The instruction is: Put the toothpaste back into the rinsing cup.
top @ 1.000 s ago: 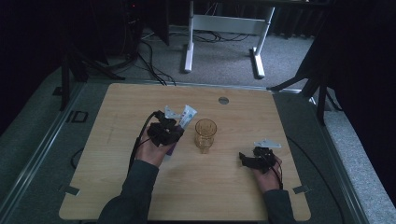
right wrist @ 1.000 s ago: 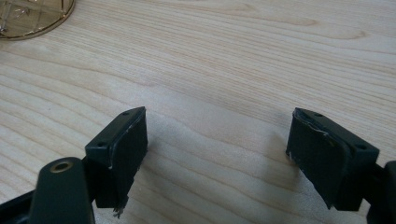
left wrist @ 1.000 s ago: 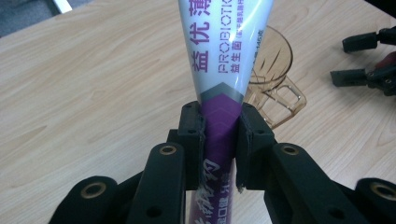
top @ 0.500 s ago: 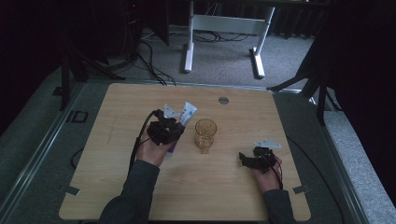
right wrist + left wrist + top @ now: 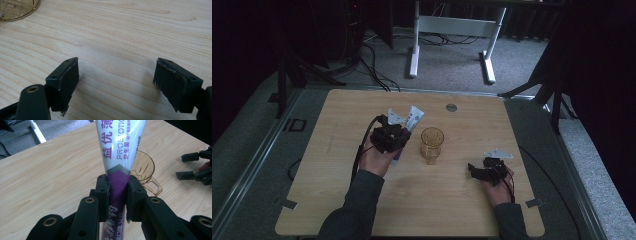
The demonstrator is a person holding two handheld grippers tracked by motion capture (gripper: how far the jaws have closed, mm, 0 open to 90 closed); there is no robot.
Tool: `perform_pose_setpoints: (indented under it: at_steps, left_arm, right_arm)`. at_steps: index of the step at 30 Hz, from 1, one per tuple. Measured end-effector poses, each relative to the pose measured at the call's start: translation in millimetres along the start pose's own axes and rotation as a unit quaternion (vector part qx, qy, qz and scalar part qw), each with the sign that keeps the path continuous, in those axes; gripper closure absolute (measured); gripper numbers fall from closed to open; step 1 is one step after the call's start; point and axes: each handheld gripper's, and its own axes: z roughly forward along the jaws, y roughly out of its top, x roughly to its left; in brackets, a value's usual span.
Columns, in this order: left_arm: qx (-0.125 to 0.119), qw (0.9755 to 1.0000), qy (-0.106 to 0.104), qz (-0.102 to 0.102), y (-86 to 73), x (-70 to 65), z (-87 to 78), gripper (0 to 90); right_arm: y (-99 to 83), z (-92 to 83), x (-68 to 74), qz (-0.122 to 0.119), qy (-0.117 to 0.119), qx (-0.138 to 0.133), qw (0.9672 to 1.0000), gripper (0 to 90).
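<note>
Purple and white, that tube (image 5: 117, 157) is pinched firmly in the left gripper (image 5: 117, 195), the two jaws pressed onto its purple band near the cap end while the flat crimped tail fans out up and away. From the high view the tube (image 5: 411, 119) sits above the table (image 5: 342, 115), just beside the cup (image 5: 432, 144) on its left, with the left gripper (image 5: 388, 137) wrapped in the person's hand.

On handling, this looks like a light, soft-walled plastic tube: it should give under the jaws, and its glossy skin could slip if the squeeze eases. The present hold, low on the rounder, fuller part, reads as the sensible place; the thin tail would fold. Squeezing too hard risks pushing paste toward the cap, though whether the cap is on cannot be made out.

Amber and faceted, the cup (image 5: 145, 173) has a handle and looks like glass or hard plastic: stiff, possibly fragile, easy to tip if knocked.

Over on the right, the right gripper (image 5: 484, 171) rests low on the wood, well apart from the cup, its jaws spread wide with nothing between them; in the right gripper view bare table grain shows between the right gripper (image 5: 116, 77) pads.

The count: one tube, one cup, two grippers, and one small round metal disc (image 5: 451, 107) set in the far side of the table.
</note>
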Motion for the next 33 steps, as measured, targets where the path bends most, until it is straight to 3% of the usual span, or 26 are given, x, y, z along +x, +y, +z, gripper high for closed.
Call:
perform_pose_setpoints:
  at_steps: [33]
  left_arm:
    - [-0.021, 0.9998, 0.000, -0.001, 9.9, 4.1, -1.0, 74.6]
  right_arm:
    - [0.0, 0.0, -0.1, 0.000, 0.000, 0.000, 1.0000, 19.9]
